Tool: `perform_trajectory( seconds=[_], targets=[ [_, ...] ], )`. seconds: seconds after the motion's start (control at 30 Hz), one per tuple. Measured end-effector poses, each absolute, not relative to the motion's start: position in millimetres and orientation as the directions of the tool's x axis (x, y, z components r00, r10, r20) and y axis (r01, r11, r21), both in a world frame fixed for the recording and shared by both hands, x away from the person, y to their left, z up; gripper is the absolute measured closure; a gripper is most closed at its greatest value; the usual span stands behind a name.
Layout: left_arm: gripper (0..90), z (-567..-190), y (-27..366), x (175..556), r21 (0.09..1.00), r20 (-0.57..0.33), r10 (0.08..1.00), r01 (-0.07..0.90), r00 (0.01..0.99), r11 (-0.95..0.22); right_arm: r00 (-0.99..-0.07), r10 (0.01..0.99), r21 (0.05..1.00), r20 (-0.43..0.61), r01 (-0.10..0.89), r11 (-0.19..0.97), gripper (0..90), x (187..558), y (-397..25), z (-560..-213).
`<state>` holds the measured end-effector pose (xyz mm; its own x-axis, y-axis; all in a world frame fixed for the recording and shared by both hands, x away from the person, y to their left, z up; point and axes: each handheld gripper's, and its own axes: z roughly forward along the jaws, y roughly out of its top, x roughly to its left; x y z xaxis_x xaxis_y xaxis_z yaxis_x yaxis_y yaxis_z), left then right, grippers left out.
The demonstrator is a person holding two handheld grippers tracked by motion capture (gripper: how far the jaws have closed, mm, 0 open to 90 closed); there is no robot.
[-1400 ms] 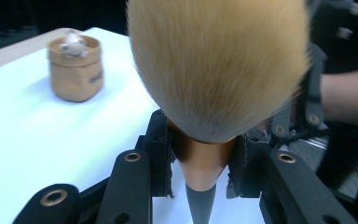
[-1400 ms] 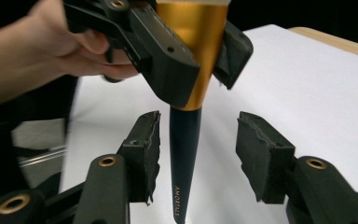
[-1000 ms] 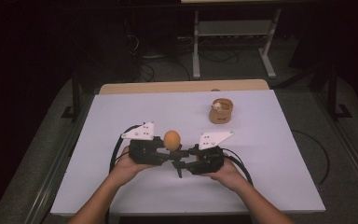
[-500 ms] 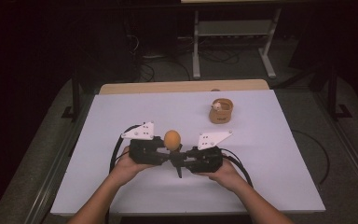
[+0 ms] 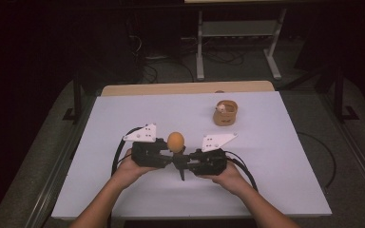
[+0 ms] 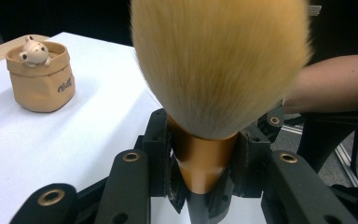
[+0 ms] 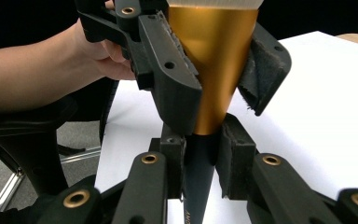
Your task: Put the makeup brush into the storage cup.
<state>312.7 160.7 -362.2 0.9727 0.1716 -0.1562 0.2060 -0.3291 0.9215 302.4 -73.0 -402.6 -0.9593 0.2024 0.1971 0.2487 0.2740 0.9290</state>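
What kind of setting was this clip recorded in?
Probably a lab or workshop bench set up for recording. A bare white table stands in a dark room, with metal stand legs and loose cables on the floor behind it.

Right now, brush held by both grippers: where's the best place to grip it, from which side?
Grip the brush below the bristles, never on them: they're soft and would splay. The left gripper clamps the gold collar, which tapers downward, so the jaws wedge under its wider top. The right gripper pinches the thin black handle below. Come in level from the side, as both do.
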Motion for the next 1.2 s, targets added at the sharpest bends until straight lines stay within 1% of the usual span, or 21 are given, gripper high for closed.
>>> perform_trajectory(
  seconds=[0.13, 0.17, 0.2, 0.4, 0.63, 0.87, 0.9, 0.97, 1.03, 1.07, 1.1, 1.2],
  targets=[
    [54.2, -362.1, 161.3, 313.0, 0.924, -0.162, 0.169, 0.21, 0.972, -0.321, -0.958, 0.211, 0.93, 0.197, 0.25, 0.268, 73.3, 303.2, -73.7, -402.7],
    [54.2, -361.8, 161.9, 313.0, 0.924, -0.161, 0.174, 0.21, 0.972, -0.32, -0.956, 0.216, 0.93, 0.199, 0.253, 0.265, 73.3, 303.4, -74.1, -402.7],
    [49.1, -362.0, 162.2, 312.8, 0.924, -0.171, 0.18, 0.221, 0.969, -0.312, -0.954, 0.222, 0.928, 0.2, 0.257, 0.269, 73.3, 304.2, -75.7, -402.5],
    [39.0, -363.2, 167.6, 312.9, 0.932, -0.178, 0.202, 0.231, 0.963, -0.279, -0.951, 0.244, 0.929, 0.191, 0.255, 0.268, 73.3, 305.6, -78.6, -402.2],
    [27.2, -364.6, 180.9, 312.2, 0.936, -0.173, 0.27, 0.243, 0.947, -0.255, -0.942, 0.282, 0.925, 0.182, 0.261, 0.275, 73.2, 307.0, -83.2, -401.1],
    [19.8, -365.1, 198.7, 309.3, 0.947, -0.149, 0.357, 0.237, 0.922, -0.217, -0.934, 0.318, 0.926, 0.161, 0.254, 0.278, 73.2, 307.3, -87.2, -398.2],
    [18.8, -365.1, 198.7, 309.3, 0.947, -0.149, 0.357, 0.237, 0.922, -0.217, -0.934, 0.318, 0.926, 0.161, 0.254, 0.278, 73.2, 307.3, -87.2, -398.2],
    [17.2, -365.0, 205.8, 307.4, 0.954, -0.136, 0.395, 0.228, 0.908, -0.195, -0.93, 0.331, 0.927, 0.157, 0.254, 0.275, 73.2, 308.0, -90.1, -395.9],
    [16.9, -365.0, 205.8, 307.4, 0.954, -0.136, 0.395, 0.228, 0.908, -0.195, -0.929, 0.338, 0.929, 0.151, 0.25, 0.272, 73.2, 308.2, -91.0, -395.2],
    [16.9, -368.3, 213.6, 302.2, 0.954, -0.128, 0.43, 0.23, 0.894, -0.194, -0.929, 0.338, 0.929, 0.151, 0.25, 0.272, 73.2, 308.2, -91.0, -395.2],
    [15.0, -369.8, 216.1, 300.5, 0.953, -0.128, 0.435, 0.232, 0.891, -0.196, -0.924, 0.353, 0.931, 0.151, 0.252, 0.264, 73.2, 307.5, -93.9, -392.2],
    [13.3, -373.3, 223.5, 295.2, 0.952, -0.119, 0.46, 0.233, 0.88, -0.199, -0.919, 0.365, 0.931, 0.148, 0.254, 0.262, 73.2, 308.9, -96.4, -391.6]
  ],
)
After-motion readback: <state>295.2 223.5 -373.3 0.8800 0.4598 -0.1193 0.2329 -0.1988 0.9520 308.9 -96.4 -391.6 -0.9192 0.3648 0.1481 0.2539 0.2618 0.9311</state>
